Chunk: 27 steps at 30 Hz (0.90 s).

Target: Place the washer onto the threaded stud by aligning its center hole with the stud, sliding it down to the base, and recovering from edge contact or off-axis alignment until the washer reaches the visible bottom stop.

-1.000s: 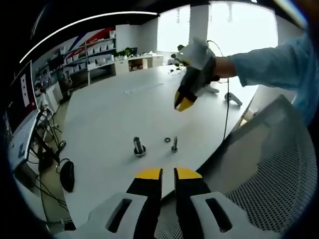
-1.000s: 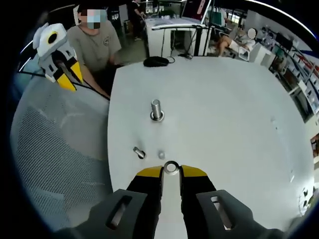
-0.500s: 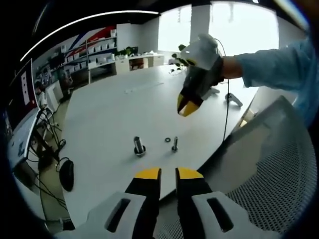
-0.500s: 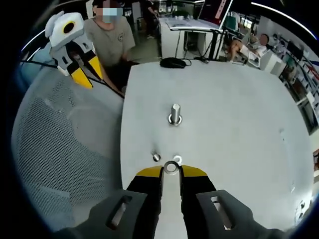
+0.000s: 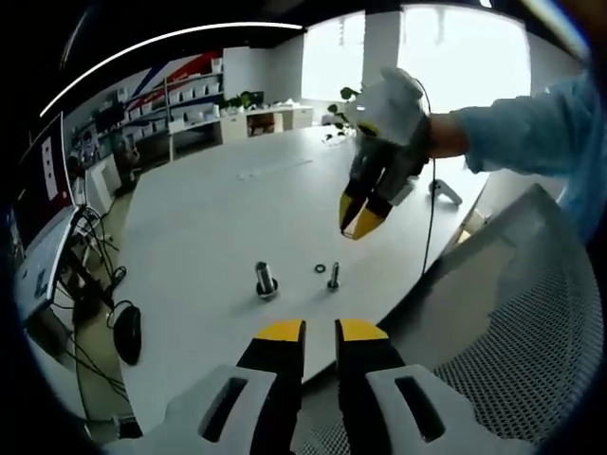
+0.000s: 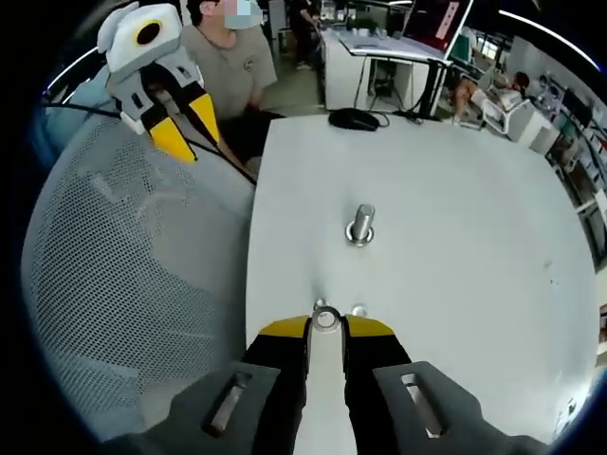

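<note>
Bright daylight is pouring in from the windows [image 5: 455,47] ahead of you in the left gripper view, blowing out to pure white. The white surface [image 5: 218,218] is picking up even, soft light; small shadows are sitting close under the parts. A ceiling strip light [image 5: 171,36] is bending into an arc. Fisheye warping is curving everything toward the edges. In the right gripper view, the room is looking dimmer, edges are going soft.

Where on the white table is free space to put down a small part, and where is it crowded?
The table is bare beyond the threaded stud, up to the black mouse, and across its right side. It is crowded near the right gripper, around the washer.
</note>
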Each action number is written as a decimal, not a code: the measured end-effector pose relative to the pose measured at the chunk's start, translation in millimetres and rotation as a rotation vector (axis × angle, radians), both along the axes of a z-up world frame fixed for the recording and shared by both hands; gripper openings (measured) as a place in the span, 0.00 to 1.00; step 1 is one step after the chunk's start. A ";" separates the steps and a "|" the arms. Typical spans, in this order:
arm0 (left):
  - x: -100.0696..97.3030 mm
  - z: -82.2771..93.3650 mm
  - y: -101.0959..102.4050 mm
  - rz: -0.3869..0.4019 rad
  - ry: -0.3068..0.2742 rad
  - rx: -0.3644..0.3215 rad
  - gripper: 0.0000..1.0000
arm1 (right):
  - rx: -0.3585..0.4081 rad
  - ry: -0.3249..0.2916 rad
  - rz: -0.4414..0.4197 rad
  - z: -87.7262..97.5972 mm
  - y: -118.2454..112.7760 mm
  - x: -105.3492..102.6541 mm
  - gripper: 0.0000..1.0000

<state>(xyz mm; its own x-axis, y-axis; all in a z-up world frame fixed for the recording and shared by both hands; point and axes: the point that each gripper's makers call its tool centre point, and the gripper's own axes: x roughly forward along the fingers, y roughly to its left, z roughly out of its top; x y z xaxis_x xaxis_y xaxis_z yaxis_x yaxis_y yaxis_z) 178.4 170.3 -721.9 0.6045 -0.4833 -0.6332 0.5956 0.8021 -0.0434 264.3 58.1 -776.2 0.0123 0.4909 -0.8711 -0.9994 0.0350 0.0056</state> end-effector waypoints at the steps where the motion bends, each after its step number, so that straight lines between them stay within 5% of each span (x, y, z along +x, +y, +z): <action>1: 0.1 0.0 0.0 0.000 0.000 0.000 0.10 | -0.007 -0.004 0.008 -2.1 0.2 -0.8 0.15; 27: 2.7 1.6 2.3 0.018 -0.009 -0.007 0.09 | -0.093 -0.002 0.073 -31.6 3.0 -8.0 0.15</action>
